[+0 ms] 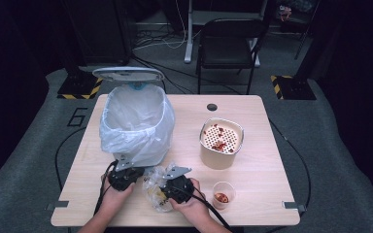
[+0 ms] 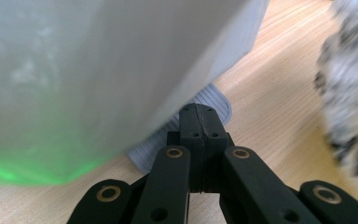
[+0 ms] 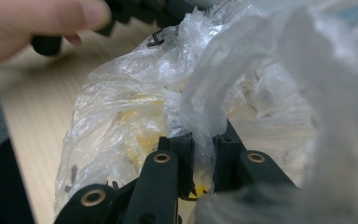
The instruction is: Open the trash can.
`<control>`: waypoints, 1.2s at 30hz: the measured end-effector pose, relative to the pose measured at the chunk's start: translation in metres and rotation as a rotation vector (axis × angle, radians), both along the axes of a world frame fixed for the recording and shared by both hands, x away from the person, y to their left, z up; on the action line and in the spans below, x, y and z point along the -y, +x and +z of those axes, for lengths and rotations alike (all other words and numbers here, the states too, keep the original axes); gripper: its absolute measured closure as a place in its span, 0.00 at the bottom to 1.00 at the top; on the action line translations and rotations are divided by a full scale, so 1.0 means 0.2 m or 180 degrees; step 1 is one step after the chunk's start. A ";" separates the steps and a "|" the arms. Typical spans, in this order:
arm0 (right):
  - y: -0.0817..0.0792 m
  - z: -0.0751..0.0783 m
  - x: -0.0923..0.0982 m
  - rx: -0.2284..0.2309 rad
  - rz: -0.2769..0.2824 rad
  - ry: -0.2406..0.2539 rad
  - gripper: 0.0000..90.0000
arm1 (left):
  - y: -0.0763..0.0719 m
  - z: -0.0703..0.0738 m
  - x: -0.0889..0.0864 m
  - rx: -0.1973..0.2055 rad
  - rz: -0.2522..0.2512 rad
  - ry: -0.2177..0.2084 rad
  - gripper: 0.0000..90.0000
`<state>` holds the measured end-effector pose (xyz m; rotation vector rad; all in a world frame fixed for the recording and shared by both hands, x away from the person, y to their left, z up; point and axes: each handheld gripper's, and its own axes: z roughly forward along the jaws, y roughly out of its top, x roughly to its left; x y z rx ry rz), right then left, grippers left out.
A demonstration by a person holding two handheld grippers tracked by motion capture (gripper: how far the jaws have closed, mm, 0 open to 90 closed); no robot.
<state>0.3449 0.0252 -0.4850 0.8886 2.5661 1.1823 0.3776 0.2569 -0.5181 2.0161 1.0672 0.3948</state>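
A clear plastic bag (image 1: 151, 196) with yellow scraps inside lies at the table's front, between the person's hands. My right gripper (image 1: 162, 187) is shut on a twisted fold of that bag (image 3: 121, 121), and the film is pinched between its jaws (image 3: 204, 144). My left gripper (image 1: 127, 169) is at the foot of a bin (image 1: 136, 121) lined with a white bag, whose lid stands open. In the left gripper view the jaws are shut, and the gripper's (image 2: 198, 116) tips rest on a ribbed grey pedal (image 2: 216, 100) under the bin's wall (image 2: 98, 60).
A beige container (image 1: 220, 145) with a perforated top and red scraps on it stands right of the bin. A small cup (image 1: 223, 194) with red bits sits near the front right. Cables trail off the table's front edge. A black chair (image 1: 228, 43) stands behind the table.
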 end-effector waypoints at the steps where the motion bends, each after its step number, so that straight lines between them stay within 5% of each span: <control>1: 0.00 0.00 0.00 0.0000 0.0000 0.0000 0.92 | 0.00 0.00 0.00 -0.0002 -0.0002 0.0002 1.00; 10: 0.00 0.26 0.08 0.0004 0.0142 0.0213 0.92 | 0.00 0.00 0.00 0.0007 0.0005 -0.0020 1.00; 18: 0.03 0.41 0.16 -0.0005 0.0214 0.0295 0.93 | 0.00 0.00 0.00 0.0010 0.0007 -0.0043 1.00; 36: 0.09 0.82 0.30 0.0205 0.0367 0.0338 0.93 | 0.00 0.00 0.00 0.0000 0.0000 -0.0017 1.00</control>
